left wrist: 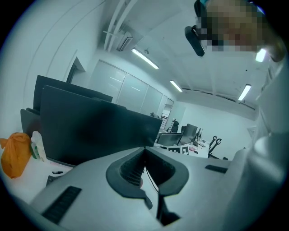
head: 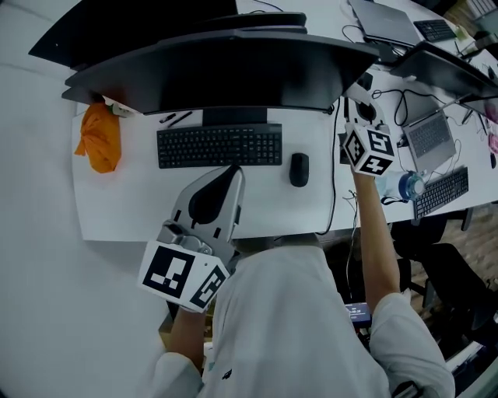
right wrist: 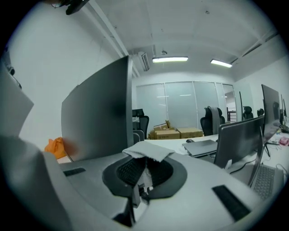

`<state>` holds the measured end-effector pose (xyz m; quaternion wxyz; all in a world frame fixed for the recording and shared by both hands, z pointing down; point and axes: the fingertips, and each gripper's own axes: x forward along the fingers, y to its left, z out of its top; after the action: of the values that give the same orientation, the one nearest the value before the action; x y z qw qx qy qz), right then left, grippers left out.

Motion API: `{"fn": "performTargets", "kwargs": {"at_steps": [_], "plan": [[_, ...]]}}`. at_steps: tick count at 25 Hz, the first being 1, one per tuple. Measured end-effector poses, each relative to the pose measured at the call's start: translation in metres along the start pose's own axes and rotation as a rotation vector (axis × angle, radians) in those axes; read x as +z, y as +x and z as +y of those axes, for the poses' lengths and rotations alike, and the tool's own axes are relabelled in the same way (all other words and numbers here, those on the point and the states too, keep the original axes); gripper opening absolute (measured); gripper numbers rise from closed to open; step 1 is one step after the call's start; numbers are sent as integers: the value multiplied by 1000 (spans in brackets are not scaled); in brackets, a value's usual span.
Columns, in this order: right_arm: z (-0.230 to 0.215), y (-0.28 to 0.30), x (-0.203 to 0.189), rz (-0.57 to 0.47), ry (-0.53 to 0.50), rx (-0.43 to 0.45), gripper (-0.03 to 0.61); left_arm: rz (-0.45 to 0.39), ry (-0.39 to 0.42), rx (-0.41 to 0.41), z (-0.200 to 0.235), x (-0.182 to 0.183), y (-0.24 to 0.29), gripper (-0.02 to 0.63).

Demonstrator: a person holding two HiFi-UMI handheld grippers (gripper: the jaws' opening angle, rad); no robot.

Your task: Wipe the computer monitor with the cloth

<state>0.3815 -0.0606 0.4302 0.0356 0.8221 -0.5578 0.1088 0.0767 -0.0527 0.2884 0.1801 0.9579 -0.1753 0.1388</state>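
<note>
this is an open-plan office. a white table [head: 117, 210] carries a wide computer monitor [head: 233, 74], a black keyboard [head: 219, 145] and a mouse [head: 299, 169], with cables [head: 335, 155] running down across it. the tables beside it hold a grey laptop [head: 385, 22], an open laptop [head: 429, 134] and a second keyboard [head: 442, 191]. the right gripper view shows high-backed office chairs [right wrist: 212, 118] at further tables, a glazed partition wall [right wrist: 180, 103] at the back, cardboard boxes [right wrist: 174, 132] and long strip lights [right wrist: 170, 59] in a plain white ceiling. the left gripper view shows more screens [left wrist: 192, 131] on other tables further down the room.
</note>
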Motion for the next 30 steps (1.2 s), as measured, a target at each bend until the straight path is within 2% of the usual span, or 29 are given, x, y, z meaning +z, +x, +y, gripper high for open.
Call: {"fn": "performTargets", "kwargs": {"at_steps": [6,15,18,22,24,30], "plan": [[5,-17,65,-50,-59,-13,20,-17,11,-22,-5,8,4,19],[12,-41,153,-106,-271,-55,20,-47,23,-32,-8,21,3,20],[19,-47,178,-118,-393,-62,20,-58,27,-31,-7,24,2,18],[52,-42,188,-60,-595,28,20,-72,30,-29,-7,30,-1,20],[70,-36,185,-15,-659,81,20,-85,35,-27,-8,34,-3,20],[118,-21,182,22,-626,196,20,-112,43,-3,-3,41,-14,18]]}}
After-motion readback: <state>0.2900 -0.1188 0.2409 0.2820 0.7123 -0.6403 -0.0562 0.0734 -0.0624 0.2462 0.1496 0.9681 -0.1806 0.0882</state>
